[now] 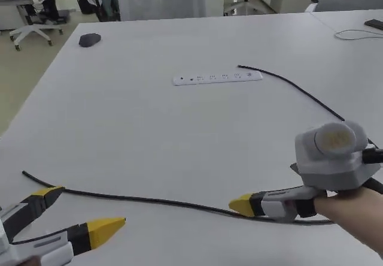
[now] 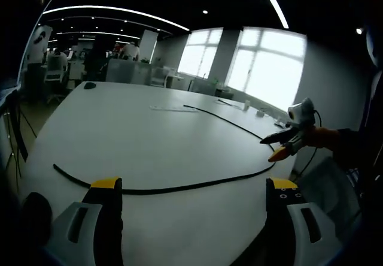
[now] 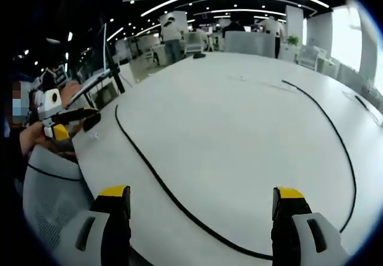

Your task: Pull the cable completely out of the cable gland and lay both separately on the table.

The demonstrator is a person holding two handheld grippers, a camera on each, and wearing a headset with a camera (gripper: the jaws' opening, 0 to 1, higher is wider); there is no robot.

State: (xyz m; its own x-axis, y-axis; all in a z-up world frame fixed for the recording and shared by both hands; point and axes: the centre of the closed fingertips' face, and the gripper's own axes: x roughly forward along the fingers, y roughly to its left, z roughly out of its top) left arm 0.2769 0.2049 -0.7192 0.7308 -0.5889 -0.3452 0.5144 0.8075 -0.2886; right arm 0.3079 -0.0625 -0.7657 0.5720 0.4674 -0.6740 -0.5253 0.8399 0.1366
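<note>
Tracing the cable (image 1: 161, 202) first, I see it lying slack and flat on the table (image 1: 149, 134). It is one long black line: its free end rests close to my left gripper (image 1: 78, 209), it runs along the near side to pass under my right gripper (image 3: 194, 200), then bends away and ends just beside the power strip (image 1: 218, 77). The stretch I can follow is plain cord with no fitting on it. Whether anything sits on the part hidden behind my right hand I cannot tell, so I judge the pulling-out done or nearly so. Both grippers have their jaws spread and pinch nothing. The left hovers low beside the cable's end, and the right stands over the cable with the cord running between its yellow tips, touching neither as far as I can make out. Held that way, either one could close on the cord without reaching. As for room, the near edge of the table lies just behind the cable's long run, and the left edge falls away to the floor close to the free end, so any tug toward me or leftward risks dragging it over. The broad bare middle of the table, between the cable and the power strip, is the safe place to lay things. A mouse (image 1: 90, 39) sits well apart at the far left corner.
</note>
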